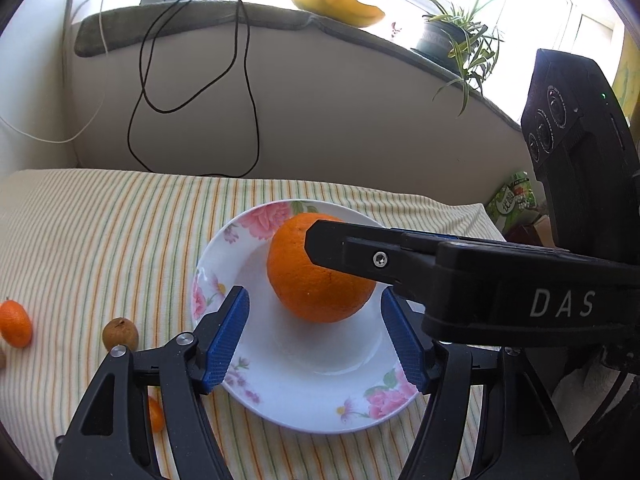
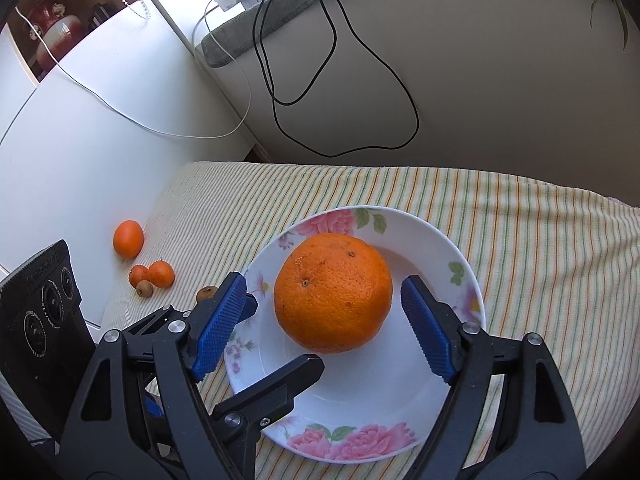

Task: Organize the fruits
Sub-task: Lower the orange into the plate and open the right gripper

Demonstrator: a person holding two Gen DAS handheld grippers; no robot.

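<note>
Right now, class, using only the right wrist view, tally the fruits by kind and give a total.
large orange: 1
small orange fruits: 3
small brown fruits: 2
Total: 6

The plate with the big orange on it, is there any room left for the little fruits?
Yes. The plate has bare white space in its near half, in front of the orange, though both grippers' open jaws hover around it. The striped cloth to the plate's right and behind it is bare too. It is crowded on the plate's left, where the small oranges and brown fruits sit.
</note>
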